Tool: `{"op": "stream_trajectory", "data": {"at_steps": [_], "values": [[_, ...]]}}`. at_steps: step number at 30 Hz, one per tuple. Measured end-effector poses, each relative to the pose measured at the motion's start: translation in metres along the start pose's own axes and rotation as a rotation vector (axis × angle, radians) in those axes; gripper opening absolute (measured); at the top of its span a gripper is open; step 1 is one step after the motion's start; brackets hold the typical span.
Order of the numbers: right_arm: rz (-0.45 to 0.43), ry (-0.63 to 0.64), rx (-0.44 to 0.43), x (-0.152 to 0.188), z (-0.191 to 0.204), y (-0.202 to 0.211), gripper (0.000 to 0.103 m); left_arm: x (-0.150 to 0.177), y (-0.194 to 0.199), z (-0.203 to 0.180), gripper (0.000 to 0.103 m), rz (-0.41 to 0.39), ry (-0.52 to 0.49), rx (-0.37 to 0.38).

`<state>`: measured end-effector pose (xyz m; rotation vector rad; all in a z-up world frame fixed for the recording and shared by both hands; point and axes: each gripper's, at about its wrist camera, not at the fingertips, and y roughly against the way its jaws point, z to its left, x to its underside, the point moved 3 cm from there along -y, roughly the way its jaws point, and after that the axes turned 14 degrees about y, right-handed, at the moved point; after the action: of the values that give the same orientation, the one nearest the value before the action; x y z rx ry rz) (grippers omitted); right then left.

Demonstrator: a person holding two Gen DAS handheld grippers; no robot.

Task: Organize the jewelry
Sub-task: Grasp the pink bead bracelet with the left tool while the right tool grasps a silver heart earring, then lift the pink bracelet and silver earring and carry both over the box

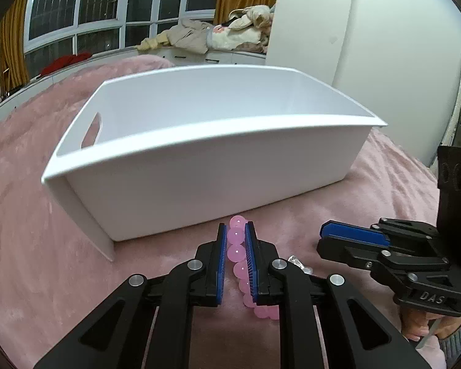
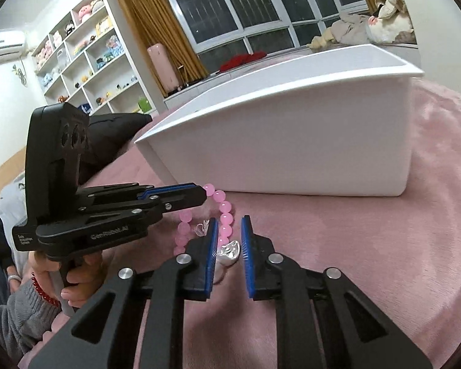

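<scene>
Lower centre of left wrist view: left tongs [image 1: 235,246] clenched on pink bead bracelet [image 1: 237,250] lying on pink bed blanket [image 1: 30,215], just before white bin [image 1: 199,166]. Right tongs [image 2: 229,246] released, straddling silver piece [image 2: 229,252]. Risk: round beads slipping from pads on lift; silver piece snagging strand.

Left gripper [image 1: 236,233] low, level, fingers narrowed to a slim gap. Right gripper [image 2: 229,240] just beside it, jaws apart, angled inward. Left hand [image 2: 76,276] wraps its handle.

Home bedroom: pink bedspread [image 1: 30,215], plush-filled shelves [image 2: 86,52], curtained window [image 2: 230,6]
</scene>
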<state>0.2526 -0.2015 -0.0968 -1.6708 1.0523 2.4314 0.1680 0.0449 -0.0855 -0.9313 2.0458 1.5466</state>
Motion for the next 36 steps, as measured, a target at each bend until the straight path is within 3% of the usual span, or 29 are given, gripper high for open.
{"op": "stream_trajectory", "data": {"at_steps": [3,4,5,6,8,9,12,15,17,19,26,36], "values": [[0.024,0.006,0.002,-0.001,0.003,-0.003,0.019,-0.003,0.007,-0.002,0.017,-0.011,-0.006,0.015],[0.033,0.017,-0.006,0.000,0.006,-0.005,0.033,-0.004,0.009,-0.002,0.017,-0.015,-0.007,0.018],[0.031,0.030,-0.003,-0.003,0.009,-0.005,0.057,-0.006,0.013,-0.003,0.017,-0.019,-0.009,0.021],[0.031,0.050,0.006,-0.004,0.013,-0.005,0.060,-0.007,0.017,-0.002,0.017,-0.027,-0.011,0.027],[0.071,0.065,0.008,-0.001,0.016,-0.011,0.041,-0.010,0.022,-0.003,0.017,-0.037,-0.014,0.032],[0.085,0.075,0.003,0.001,0.019,-0.013,0.038,-0.012,0.024,-0.005,0.017,-0.043,-0.015,0.038],[0.101,0.139,-0.024,0.002,0.034,-0.013,0.038,-0.017,0.032,-0.007,0.017,-0.056,-0.020,0.051],[0.216,0.186,0.004,0.011,0.043,-0.031,0.038,-0.020,0.038,-0.011,0.017,-0.074,-0.028,0.061],[0.236,0.207,0.020,0.012,0.047,-0.034,0.036,-0.023,0.043,-0.012,0.017,-0.084,-0.028,0.066],[0.222,0.203,0.019,0.012,0.046,-0.032,0.026,-0.027,0.048,-0.014,0.017,-0.097,-0.027,0.075],[0.149,0.198,0.037,0.011,0.046,-0.017,0.025,-0.043,0.068,-0.020,0.017,-0.144,-0.032,0.108],[0.055,0.253,0.129,-0.013,0.056,0.006,0.025,-0.062,0.085,-0.025,0.017,-0.191,-0.077,0.126]]}}
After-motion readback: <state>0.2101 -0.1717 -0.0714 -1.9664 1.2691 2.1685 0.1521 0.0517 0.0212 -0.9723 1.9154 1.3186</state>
